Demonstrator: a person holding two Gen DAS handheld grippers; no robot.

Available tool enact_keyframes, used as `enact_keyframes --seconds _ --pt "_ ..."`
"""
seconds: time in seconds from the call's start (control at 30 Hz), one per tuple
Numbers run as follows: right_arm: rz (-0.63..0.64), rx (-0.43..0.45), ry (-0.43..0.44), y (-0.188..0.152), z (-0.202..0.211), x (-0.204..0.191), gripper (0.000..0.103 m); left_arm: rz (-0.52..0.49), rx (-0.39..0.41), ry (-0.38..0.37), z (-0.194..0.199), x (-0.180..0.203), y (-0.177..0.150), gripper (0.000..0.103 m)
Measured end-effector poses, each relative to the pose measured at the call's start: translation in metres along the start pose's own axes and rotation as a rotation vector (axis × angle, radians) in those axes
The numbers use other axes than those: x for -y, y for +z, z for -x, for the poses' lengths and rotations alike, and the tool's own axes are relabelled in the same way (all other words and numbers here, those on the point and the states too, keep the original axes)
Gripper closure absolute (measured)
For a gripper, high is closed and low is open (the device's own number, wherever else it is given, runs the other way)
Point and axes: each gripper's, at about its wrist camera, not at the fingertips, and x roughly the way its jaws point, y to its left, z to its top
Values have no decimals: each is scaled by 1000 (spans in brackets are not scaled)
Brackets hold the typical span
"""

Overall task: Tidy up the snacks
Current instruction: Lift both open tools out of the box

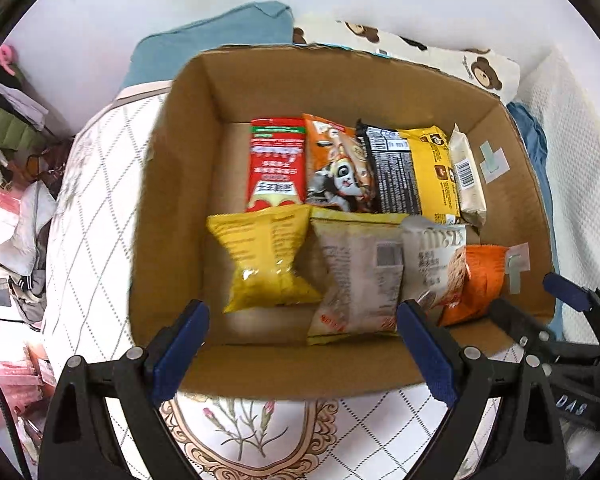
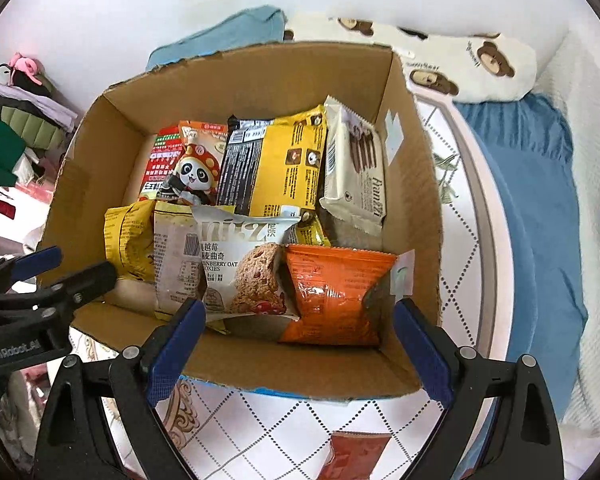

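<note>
Snacks fill a brown cardboard box (image 2: pixel 416 208) that sits on a bed with a white quilt (image 1: pixel 96 184) marked in a diamond pattern. The box is open at the top and its walls are plain and stiff. Along the far wall lie four flat packs side by side: a red pack (image 1: pixel 276 164), a shiny panda pack (image 2: pixel 196 172), a yellow and black pack (image 2: pixel 276 164) and a cream wafer pack (image 2: pixel 356 172) by the right wall. Along the near wall lie a puffy yellow bag (image 1: pixel 264 260), a pale crinkly pack (image 1: pixel 360 276), a white oat cookie pack (image 2: pixel 252 264) and an orange bag (image 2: pixel 336 296) in the near right corner. The packs overlap a little.

Both tools hang over the near edge of the box. The left gripper (image 1: pixel 304 356) has its blue padded fingers spread wide, pinching nothing. The right gripper (image 2: pixel 298 356) has its fingers spread wide too, with nothing held.
</note>
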Motion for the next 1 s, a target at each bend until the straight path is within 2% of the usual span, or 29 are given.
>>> enact_keyframes --seconds 0.27,0.47,0.8,0.9,1.0 --pt "2 115 -24 -21 23 -8 6 14 153 40 34 -10 -29 7" --pt "2 233 -36 -46 59 -16 6 5 258 56 64 -13 -57 7" --pt "11 401 -65 -96 118 -30 6 -7 398 58 113 -11 -102 7" --pt "-11 427 -48 -110 130 -32 6 -9 431 67 122 -9 -111 7" --pt "-37 447 -19 -122 142 -34 6 4 429 51 123 -8 -118 7"
